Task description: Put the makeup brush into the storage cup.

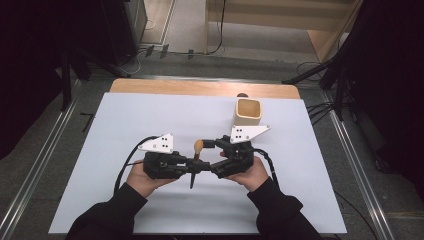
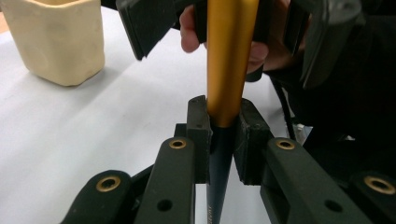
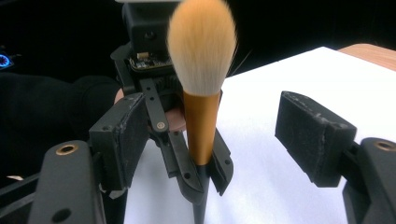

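Left gripper view: left gripper (image 2: 223,140) clamps brush (image 2: 231,60); right gripper (image 3: 224,135) open.

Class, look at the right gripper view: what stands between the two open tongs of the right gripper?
The makeup brush stands between the right gripper's open tongs, touching neither, bristles up; the left gripper clamps its handle lower down.

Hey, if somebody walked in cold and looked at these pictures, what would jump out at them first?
Probably the makeup brush, its fluffy orange head and gold ferrule upright mid-table, clamped at the dark handle by the left tongs. The right tongs stand open on either side of it, pads clear of it. Behind them a cream cup waits near the far edge of the white table cover.
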A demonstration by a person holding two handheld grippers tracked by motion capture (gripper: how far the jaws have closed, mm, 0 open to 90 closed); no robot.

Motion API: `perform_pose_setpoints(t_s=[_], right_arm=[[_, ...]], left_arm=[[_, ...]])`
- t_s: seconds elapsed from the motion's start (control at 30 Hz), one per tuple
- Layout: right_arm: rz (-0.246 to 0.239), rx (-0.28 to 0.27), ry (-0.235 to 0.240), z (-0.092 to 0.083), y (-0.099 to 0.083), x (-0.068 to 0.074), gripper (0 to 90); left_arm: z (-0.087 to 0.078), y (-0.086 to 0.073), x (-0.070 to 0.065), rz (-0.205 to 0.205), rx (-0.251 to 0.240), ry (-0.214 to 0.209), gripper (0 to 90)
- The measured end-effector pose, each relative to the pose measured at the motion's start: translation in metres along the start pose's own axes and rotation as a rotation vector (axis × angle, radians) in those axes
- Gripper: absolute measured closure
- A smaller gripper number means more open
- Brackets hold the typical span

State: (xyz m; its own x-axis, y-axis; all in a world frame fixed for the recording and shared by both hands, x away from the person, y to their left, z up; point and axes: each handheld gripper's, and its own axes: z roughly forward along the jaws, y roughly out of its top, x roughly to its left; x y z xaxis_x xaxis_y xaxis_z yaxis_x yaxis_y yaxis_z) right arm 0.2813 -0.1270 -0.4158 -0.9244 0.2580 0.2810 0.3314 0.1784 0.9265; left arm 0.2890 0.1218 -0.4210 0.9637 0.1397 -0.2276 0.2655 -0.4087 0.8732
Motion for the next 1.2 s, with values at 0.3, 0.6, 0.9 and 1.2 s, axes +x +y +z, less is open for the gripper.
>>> perform_pose_setpoints(t_s=[0.3,0.6,0.9,1.2], right_arm=[[0.007,-0.014,-0.015,0.0038,-0.0041,0.0011,33.6],[-0.001,-0.024,-0.024,0.004,-0.0049,0.0021,46.7],[0.0,-0.036,-0.02,0.0046,-0.0058,0.0033,59.9],[-0.015,-0.048,-0.004,0.0052,-0.0061,0.0041,73.9]], left_arm=[[0.0031,-0.003,0.0005,-0.002,-0.01,-0.008,79.4],[0.0052,-0.0041,0.0006,-0.012,-0.026,-0.009,79.4],[0.0057,-0.0043,0.0003,-0.011,-0.032,-0.005,79.4],[0.006,-0.0042,-0.0002,-0.01,-0.037,-0.011,79.4]])
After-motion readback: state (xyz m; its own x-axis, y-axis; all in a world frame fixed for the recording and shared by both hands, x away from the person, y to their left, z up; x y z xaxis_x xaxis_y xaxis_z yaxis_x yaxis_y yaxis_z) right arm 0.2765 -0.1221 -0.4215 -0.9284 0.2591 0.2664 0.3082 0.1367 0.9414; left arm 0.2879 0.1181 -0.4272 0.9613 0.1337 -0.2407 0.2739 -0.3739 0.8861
